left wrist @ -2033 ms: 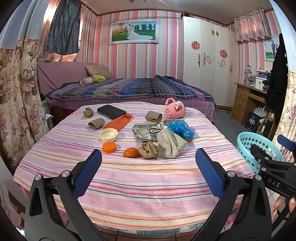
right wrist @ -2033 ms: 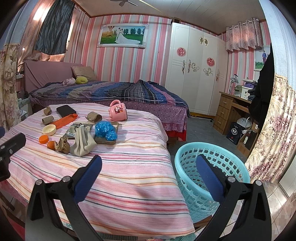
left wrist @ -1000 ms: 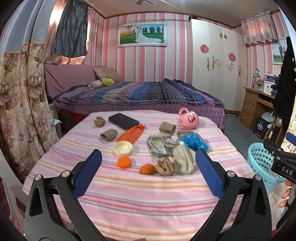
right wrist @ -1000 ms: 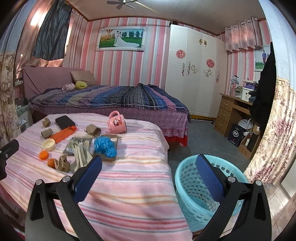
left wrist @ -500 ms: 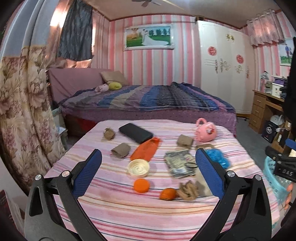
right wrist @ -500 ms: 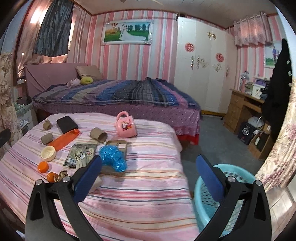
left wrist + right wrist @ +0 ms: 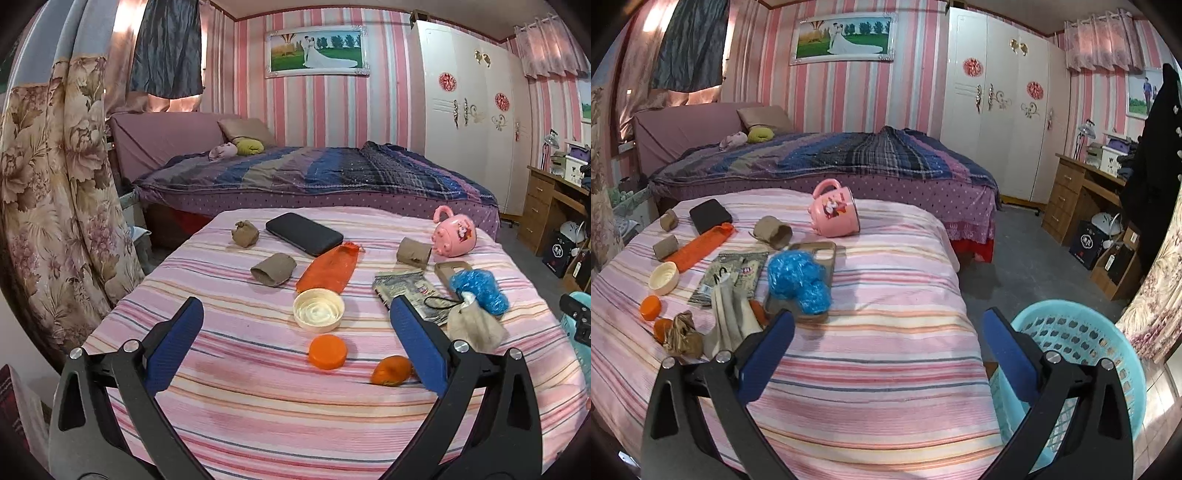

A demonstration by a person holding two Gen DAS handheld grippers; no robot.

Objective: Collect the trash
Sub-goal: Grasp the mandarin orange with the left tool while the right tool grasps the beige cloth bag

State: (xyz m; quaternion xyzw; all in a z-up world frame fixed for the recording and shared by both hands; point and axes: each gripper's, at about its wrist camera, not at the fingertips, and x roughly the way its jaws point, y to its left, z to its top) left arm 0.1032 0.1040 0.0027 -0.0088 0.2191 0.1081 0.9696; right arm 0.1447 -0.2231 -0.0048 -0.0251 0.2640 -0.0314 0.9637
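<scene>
Trash lies on a pink striped table [image 7: 258, 406]: an orange cap [image 7: 328, 352], a cream lid [image 7: 318, 308], an orange peel [image 7: 391, 370], an orange wrapper [image 7: 328, 268], cardboard rolls [image 7: 273, 269], a foil packet [image 7: 406, 291], crumpled blue plastic [image 7: 478, 286] and a beige bag [image 7: 474, 326]. My left gripper [image 7: 295, 343] is open and empty above the near left part of the table, the cap between its fingers in view. My right gripper [image 7: 886, 350] is open and empty over the table's right side, beside a turquoise basket [image 7: 1082, 354]. Blue plastic [image 7: 798, 282] lies just ahead of its left finger.
A pink mug [image 7: 834, 214], a black wallet [image 7: 303, 233] and a phone case [image 7: 816, 251] also lie on the table. A bed [image 7: 314, 177] stands behind it, a floral curtain [image 7: 48, 206] on the left, a wardrobe [image 7: 1001, 122] and desk [image 7: 1082, 199] on the right.
Both grippers have moved forward and to the left over the table, so the items appear nearer. Both stay open and empty.
</scene>
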